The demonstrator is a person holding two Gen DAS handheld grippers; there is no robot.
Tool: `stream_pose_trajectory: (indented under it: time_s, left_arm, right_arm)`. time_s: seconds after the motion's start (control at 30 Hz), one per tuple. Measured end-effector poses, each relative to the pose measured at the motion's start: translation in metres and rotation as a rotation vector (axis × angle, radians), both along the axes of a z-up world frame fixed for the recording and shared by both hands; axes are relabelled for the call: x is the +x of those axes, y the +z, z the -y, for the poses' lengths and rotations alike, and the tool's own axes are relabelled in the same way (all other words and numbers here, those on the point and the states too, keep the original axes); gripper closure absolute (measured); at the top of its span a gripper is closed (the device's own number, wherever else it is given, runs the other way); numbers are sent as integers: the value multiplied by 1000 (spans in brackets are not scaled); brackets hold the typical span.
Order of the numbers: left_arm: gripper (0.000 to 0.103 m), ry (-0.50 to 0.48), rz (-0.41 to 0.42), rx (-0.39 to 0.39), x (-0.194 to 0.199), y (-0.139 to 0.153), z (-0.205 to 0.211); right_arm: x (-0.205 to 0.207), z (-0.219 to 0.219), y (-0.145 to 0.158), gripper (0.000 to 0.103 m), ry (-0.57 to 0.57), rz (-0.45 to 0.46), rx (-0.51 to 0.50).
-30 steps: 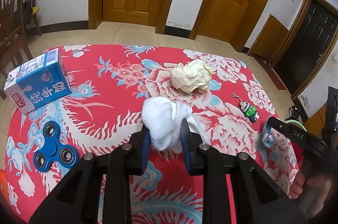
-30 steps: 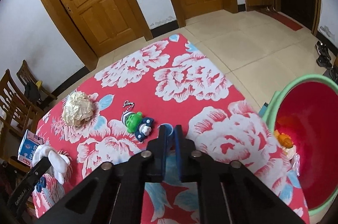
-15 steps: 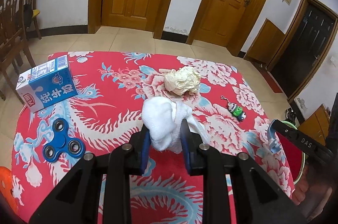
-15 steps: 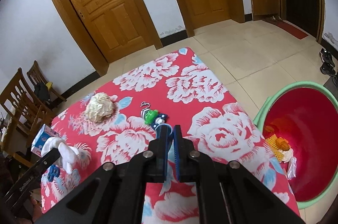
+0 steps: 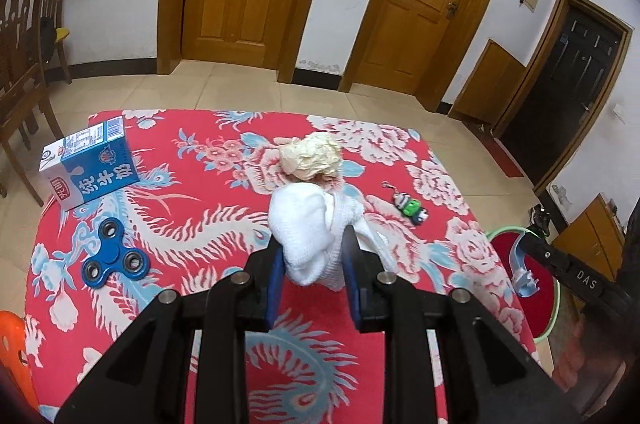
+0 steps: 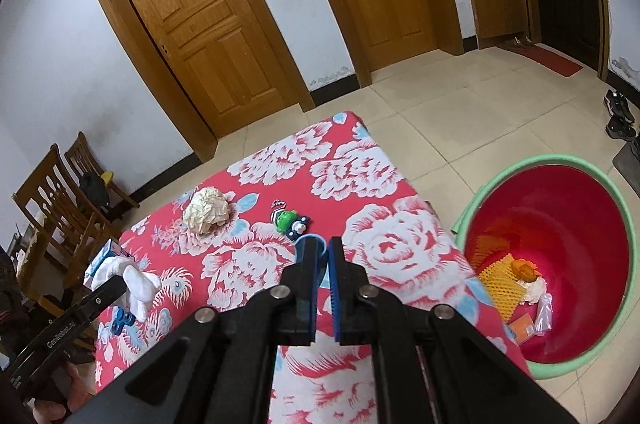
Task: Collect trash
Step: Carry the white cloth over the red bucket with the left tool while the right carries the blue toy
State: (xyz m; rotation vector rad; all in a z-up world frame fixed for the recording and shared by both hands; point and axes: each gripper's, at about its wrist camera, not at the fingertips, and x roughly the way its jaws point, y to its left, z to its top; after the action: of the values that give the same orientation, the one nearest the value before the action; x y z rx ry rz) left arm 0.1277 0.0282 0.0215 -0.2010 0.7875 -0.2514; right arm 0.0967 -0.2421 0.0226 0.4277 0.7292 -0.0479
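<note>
White and soft, a cloth bundle (image 5: 306, 238) is pinched between the two pads of the left claw (image 5: 311, 256) and is held up above the red flowered table (image 5: 192, 224). It looks like a rolled sock or rag, though this cannot be told for sure. It is thought to be very light and squashy, so only a gentle squeeze is needed. A loose tail hangs out on one side, so the thick middle is the best place to be gripped, and that is where the pads are set.

A thin blue plastic piece (image 6: 310, 244) is clamped in the right claw (image 6: 321, 266), whose pads are shut tight on it. In the left view its jagged end (image 5: 522, 274) can be seen hanging over the bin. It is judged to be light, stiff and a bit slippery, so it should be kept squeezed flat between the pads.

The red bin with the green rim (image 6: 592, 167) stands on the floor just beside the table. Some trash already lies in it.

A crumpled paper ball (image 5: 310, 157) is left on the table. It is likely light and easy to crush, and could be taken by its round middle. A milk box (image 5: 92, 161), a blue spinner (image 5: 114, 256) and a small green toy (image 5: 410, 207) are also seen on the table.
</note>
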Motion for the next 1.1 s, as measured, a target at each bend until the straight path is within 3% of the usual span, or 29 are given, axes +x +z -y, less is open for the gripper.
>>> stream_pose_trajectory:
  time_s: [0.73,1.1]
  left_arm:
    - [77,-132,5,-2,-20,20,77]
    - [77,-264,1,22,-25,20,142]
  right_arm:
    - [-59,76,16,96,-109,102,59]
    - [-85,127,13,96,-206,126,76]
